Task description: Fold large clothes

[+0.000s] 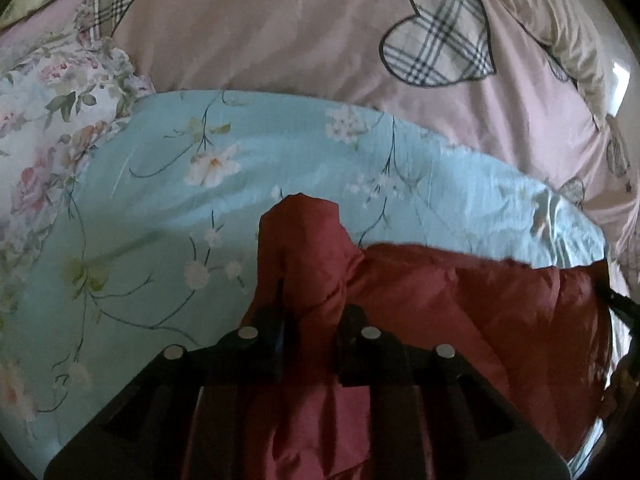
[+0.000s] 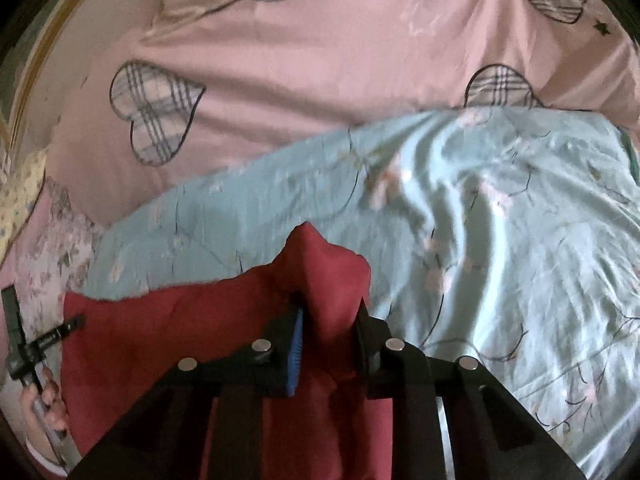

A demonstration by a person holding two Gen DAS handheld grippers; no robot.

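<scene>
Left tongs (image 1: 310,300) closing on a bunched fold of the red garment (image 1: 460,300), cloth filling the narrow gap between the fingers and rising past their tips. Right tongs (image 2: 328,312) likewise pinching a raised peak of the same red garment (image 2: 180,320), blue pad (image 2: 295,352) pressing against the fabric. Garment hanging stretched between both tongs, its upper edge lying in front of the light blue floral sheet (image 1: 160,208). Sheet spreading over a pink duvet (image 1: 260,32) printed with plaid hearts (image 1: 440,36), on a bed. White floral cloth (image 1: 44,120) lying crumpled beside the sheet. Person's left hand (image 2: 46,404) gripping the other tool's handle at the right-wrist view's lower left edge.
</scene>
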